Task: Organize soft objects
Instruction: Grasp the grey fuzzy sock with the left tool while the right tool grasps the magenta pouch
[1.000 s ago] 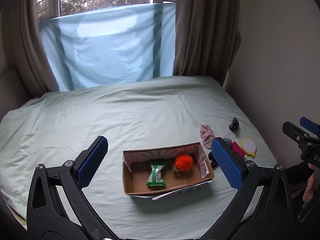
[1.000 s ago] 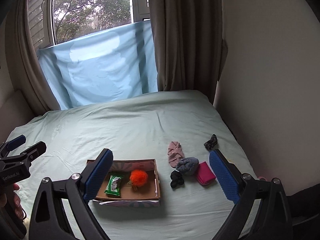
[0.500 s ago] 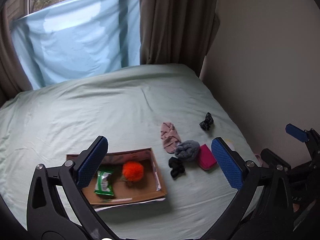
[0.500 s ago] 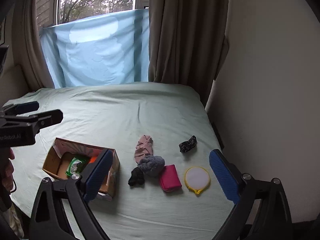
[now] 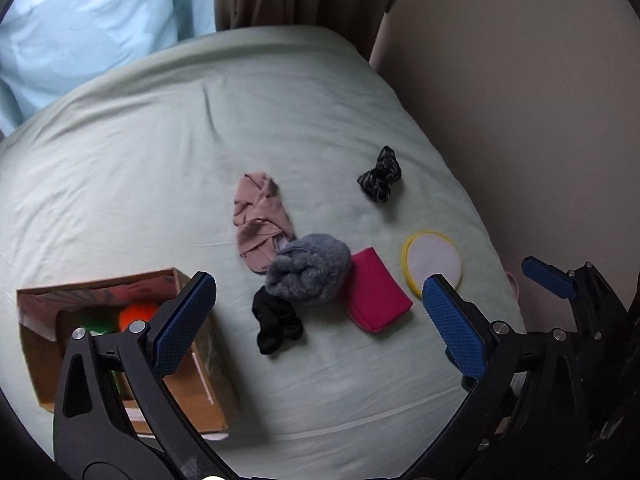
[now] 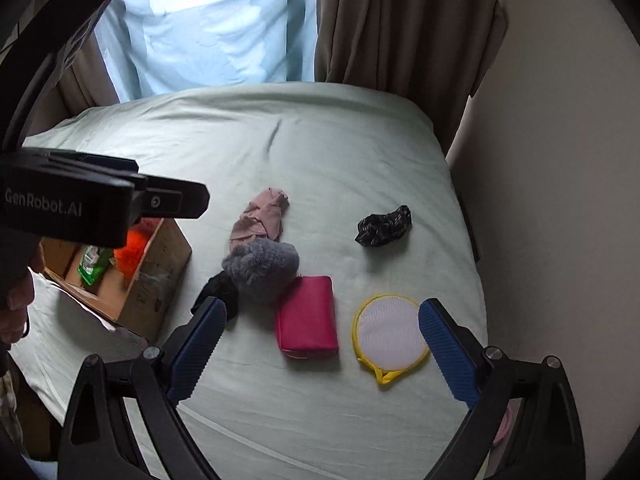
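On the pale green bed lie a pink cloth (image 5: 260,220) (image 6: 260,218), a grey fluffy item (image 5: 308,270) (image 6: 262,266), a small black cloth (image 5: 276,322) (image 6: 218,290), a magenta pouch (image 5: 376,294) (image 6: 308,322), a yellow-rimmed round pad (image 5: 434,262) (image 6: 390,336) and a black scrunchie (image 5: 380,176) (image 6: 384,226). A cardboard box (image 5: 200,376) (image 6: 156,272) holds an orange pompom (image 6: 134,248) and a green packet (image 6: 94,262). My left gripper (image 5: 320,328) is open, hovering near the grey item. My right gripper (image 6: 322,344) is open above the pouch and pad.
A beige wall (image 6: 560,200) runs along the bed's right edge. Brown curtains (image 6: 400,20) and a blue sheet (image 6: 208,28) hang behind the bed. The left gripper's body (image 6: 80,204) crosses the left of the right wrist view, over the box.
Both grippers have swung right and moved down closer to the pile of soft items. The box has shifted to the left edge of both views. Both stay open.
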{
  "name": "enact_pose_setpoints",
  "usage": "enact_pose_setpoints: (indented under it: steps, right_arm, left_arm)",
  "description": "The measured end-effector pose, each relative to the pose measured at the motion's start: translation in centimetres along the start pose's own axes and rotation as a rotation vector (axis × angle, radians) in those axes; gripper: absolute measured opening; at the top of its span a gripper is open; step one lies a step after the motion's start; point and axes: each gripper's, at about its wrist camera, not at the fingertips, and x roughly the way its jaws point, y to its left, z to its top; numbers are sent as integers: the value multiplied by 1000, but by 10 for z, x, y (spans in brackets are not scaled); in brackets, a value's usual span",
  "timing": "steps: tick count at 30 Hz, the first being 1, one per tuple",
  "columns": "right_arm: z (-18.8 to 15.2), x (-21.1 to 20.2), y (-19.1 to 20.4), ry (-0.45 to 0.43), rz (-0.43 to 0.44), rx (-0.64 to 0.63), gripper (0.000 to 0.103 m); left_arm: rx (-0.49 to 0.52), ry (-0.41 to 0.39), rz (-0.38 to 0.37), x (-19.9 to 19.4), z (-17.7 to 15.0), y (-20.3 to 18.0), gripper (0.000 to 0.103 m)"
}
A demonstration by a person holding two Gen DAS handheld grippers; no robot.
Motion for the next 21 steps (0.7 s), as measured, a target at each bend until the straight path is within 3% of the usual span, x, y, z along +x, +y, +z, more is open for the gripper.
enact_pose_setpoints:
  steps: [8, 14, 21]
  right_arm:
    - [-28, 79, -5, 71, 46, -15, 96]
    - [-38, 124, 1, 101, 95, -31, 96]
    - [-46, 162, 5, 133, 111, -19, 96]
  left_arm:
    - [40, 144, 5, 97, 2, -5, 101]
    - [22, 217, 2, 147, 5, 1, 97]
    - [17, 273, 43, 185, -3, 5, 79]
